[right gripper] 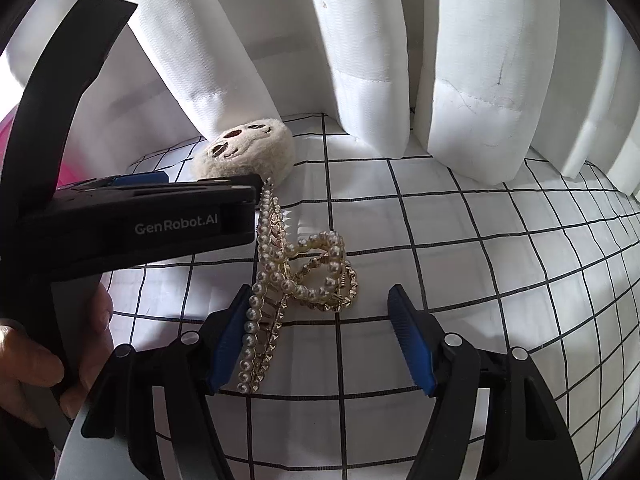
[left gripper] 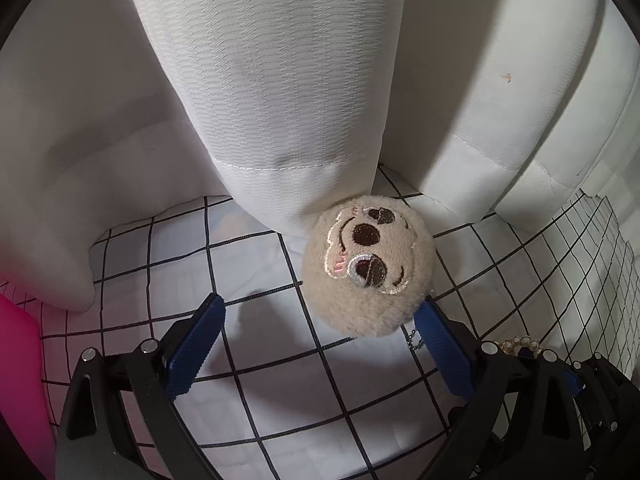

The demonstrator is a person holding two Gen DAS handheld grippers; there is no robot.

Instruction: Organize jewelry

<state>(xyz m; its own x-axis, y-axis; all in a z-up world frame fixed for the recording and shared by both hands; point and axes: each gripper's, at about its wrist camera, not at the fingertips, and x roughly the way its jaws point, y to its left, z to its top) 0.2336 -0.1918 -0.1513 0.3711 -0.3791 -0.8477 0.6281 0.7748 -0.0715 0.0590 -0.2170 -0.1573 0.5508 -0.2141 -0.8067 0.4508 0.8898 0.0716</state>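
A beige plush face charm [left gripper: 368, 268] with a small ball chain [left gripper: 414, 340] lies on the checked cloth, against the curtain. My left gripper [left gripper: 320, 312] is open, its blue fingers either side of the charm's near edge; the right finger touches or nearly touches it. The charm also shows in the right wrist view [right gripper: 246, 152]. A pearl and gold hair claw clip [right gripper: 296, 276] lies on the cloth. My right gripper [right gripper: 320, 308] is open around the clip's near end, the left finger against its pearl row. The left gripper's body [right gripper: 140, 224] sits at left.
White curtain folds [right gripper: 360, 60] hang down onto the white cloth with a black grid [right gripper: 480, 280] along the back. A pink object [left gripper: 20, 380] stands at the far left. A hand [right gripper: 24, 360] holds the left gripper's handle.
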